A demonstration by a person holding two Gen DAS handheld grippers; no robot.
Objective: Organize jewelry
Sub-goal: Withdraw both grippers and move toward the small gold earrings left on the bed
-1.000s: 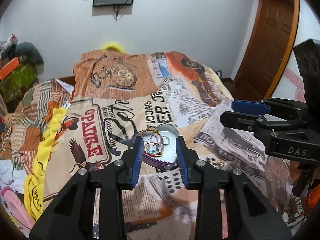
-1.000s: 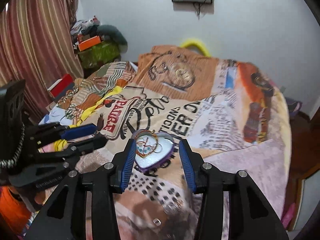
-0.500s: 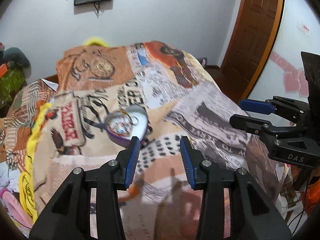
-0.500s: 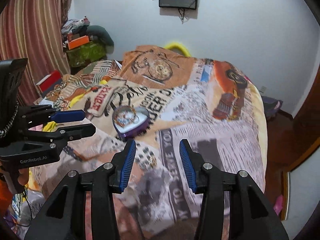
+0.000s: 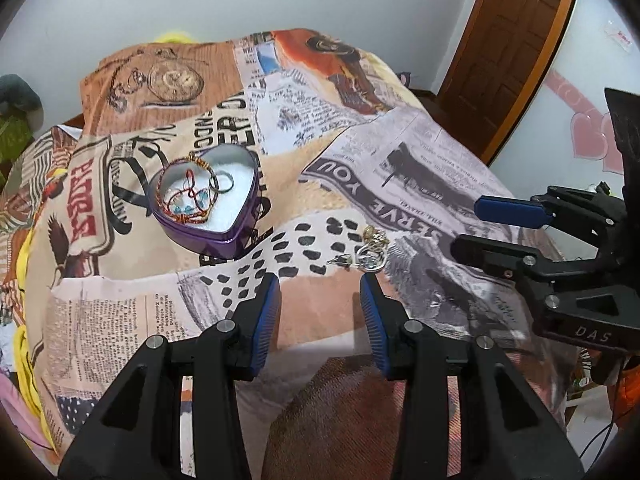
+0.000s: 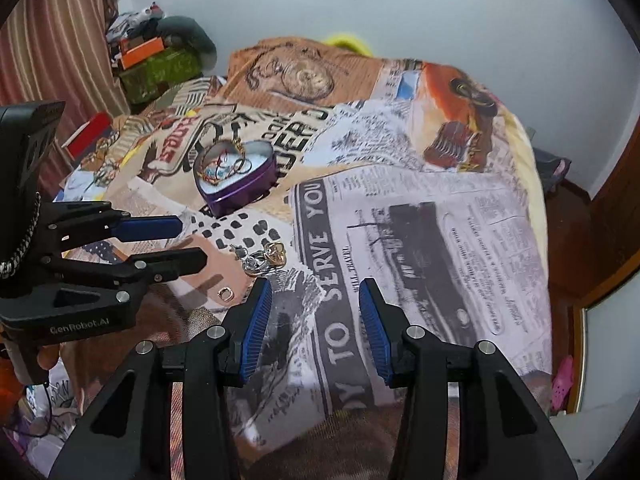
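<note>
Left claw point(image 5: 320, 292) tilts steeply down over the bed point(image 5: 420, 184), fingers spread, nothing between them. Right claw point(image 6: 316, 300), likewise tilted down, is spread and empty over the newsprint-pattern bedcover; in the left view it enters from 3 o'clock bearing "DAS", and in the right view the left one enters from 9 o'clock marked "GenRobot.AI". The purple heart-shaped tin point(image 5: 208, 200) lies open at 10 o'clock of the left claw, with bracelets and rings point(image 5: 222, 182) inside. Loose jewelry pieces point(image 5: 370, 250) lie on the cover just beyond the left claw's right fingertip. Legible cover print: "SERVE YOU", "TO", "WILL TRAVEL".
</note>
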